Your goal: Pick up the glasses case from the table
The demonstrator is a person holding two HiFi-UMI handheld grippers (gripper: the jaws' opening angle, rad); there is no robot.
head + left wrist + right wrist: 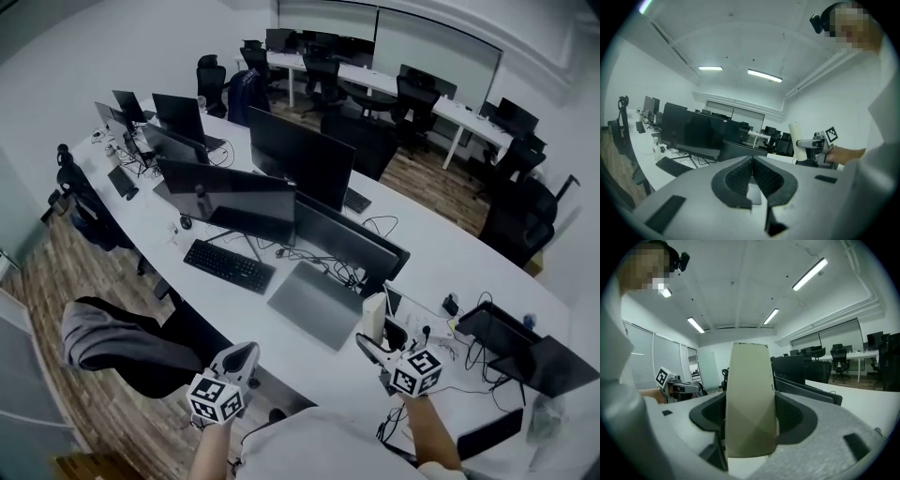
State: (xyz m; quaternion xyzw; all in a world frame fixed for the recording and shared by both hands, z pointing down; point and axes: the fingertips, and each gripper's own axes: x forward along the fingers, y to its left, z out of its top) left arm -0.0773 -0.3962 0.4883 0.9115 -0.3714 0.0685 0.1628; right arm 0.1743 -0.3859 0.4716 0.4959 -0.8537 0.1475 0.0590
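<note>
the glasses case, a pale cream wedge-shaped box, stands upright between the two dark pads of the right gripper. the pads press on its left and right sides, so the jaws stand fairly wide around it. its top reaches well above the pads and its lower end sits down in the gap between them. in the head view the glasses case shows as a light upright block just ahead of the right gripper's marker cube. it is over the near right part of the long white table, close to a closed grey laptop and a tangle of cables, and in the left gripper view it appears clear of the tabletop. the left gripper is well to the left of the case, out over the table's near edge. its ribbed pads are pressed together with nothing between them. a black keyboard and a row of dark monitors lie farther back on the table.
</note>
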